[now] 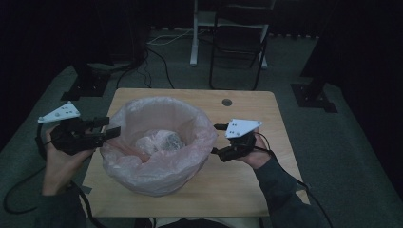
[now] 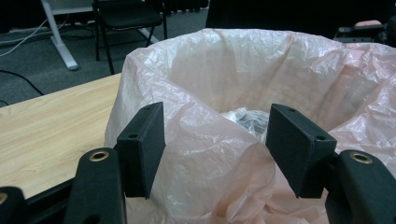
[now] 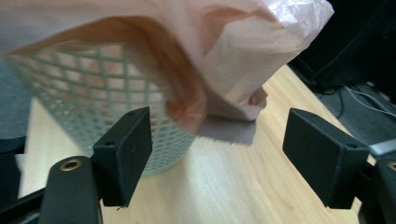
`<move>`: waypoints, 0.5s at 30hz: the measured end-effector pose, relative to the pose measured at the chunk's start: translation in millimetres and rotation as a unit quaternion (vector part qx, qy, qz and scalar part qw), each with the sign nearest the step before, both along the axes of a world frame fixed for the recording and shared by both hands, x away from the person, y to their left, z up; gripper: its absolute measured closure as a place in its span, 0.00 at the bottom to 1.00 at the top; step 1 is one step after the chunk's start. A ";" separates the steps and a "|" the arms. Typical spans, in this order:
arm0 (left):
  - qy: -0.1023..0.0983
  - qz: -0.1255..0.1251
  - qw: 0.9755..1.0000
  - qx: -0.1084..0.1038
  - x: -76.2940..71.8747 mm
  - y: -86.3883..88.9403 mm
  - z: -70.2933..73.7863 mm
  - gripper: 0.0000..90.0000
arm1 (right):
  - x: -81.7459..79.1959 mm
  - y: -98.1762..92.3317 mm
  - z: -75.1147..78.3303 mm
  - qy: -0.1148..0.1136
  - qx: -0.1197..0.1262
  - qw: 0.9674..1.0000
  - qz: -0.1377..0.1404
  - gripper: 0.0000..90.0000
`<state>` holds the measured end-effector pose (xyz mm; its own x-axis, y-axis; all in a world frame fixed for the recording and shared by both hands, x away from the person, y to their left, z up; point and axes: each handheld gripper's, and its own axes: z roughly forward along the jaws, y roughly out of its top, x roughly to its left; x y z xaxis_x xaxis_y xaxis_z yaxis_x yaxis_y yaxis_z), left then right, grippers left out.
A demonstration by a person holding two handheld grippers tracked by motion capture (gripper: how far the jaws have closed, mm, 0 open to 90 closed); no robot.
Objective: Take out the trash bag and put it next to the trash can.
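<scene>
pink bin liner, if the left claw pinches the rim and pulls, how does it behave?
Likely floppy: the pink liner is thin, crinkled film, folded loosely between the open left claw. It should stretch or slide off the mesh basket rather than lift it. Probably tears easily if snagged.

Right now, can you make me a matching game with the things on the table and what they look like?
Things:
1. plastic bag
2. basket
3. table
4. left gripper

Descriptions:
A. light wood
B. pale green lattice
C. thin pink film, folded over a rim
D. black jaws open, either side of a bag fold

Pairs: 1-C, 2-B, 3-A, 4-D
</scene>
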<state>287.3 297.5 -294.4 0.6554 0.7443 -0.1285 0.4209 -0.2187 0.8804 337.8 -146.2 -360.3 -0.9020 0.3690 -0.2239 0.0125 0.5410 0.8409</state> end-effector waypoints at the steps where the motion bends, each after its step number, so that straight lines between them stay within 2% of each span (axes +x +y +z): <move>1: 0.000 0.000 1.000 0.000 -0.1 0.4 0.0 0.42 | 1.3 1.9 1.3 -0.004 0.003 1.000 -0.002 0.25; 3: 0.000 0.001 1.000 0.000 -0.1 0.6 0.0 0.42 | 2.5 3.9 2.4 -0.005 0.005 1.000 0.003 0.26; 4: 0.000 0.001 1.000 -0.001 -0.1 0.8 0.0 0.42 | 3.8 8.1 3.8 -0.011 0.008 1.000 0.005 0.35; 5: 0.000 0.001 1.000 -0.001 -0.1 0.9 -0.1 0.42 | 3.8 8.1 3.8 -0.011 0.008 1.000 0.005 0.35; 6: 0.000 0.000 1.000 0.000 0.0 1.1 -0.3 0.42 | 3.5 9.5 4.0 -0.016 -0.001 1.000 0.015 0.62; 8: 0.001 0.002 1.000 0.001 -0.1 1.3 -0.5 0.42 | 1.5 8.0 4.7 -0.022 0.004 1.000 0.022 0.83; 9: 0.001 0.002 1.000 0.000 -0.2 1.5 -0.5 0.42 | 1.5 8.0 4.7 -0.022 0.004 1.000 0.022 0.83; 12: 0.001 0.004 1.000 -0.001 -0.7 2.4 -0.3 0.42 | -3.2 -0.7 11.8 -0.034 0.007 0.999 0.008 0.94; 15: 0.000 0.005 1.000 0.000 -1.3 2.6 0.4 0.42 | -3.5 -7.2 18.4 -0.041 0.019 0.999 -0.007 0.95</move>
<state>286.0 300.1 -294.0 0.6485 0.7502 -0.1290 0.4226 -0.2139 0.8807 334.3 -153.4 -342.0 -0.8765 0.3905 -0.2816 -0.0496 0.5085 0.8596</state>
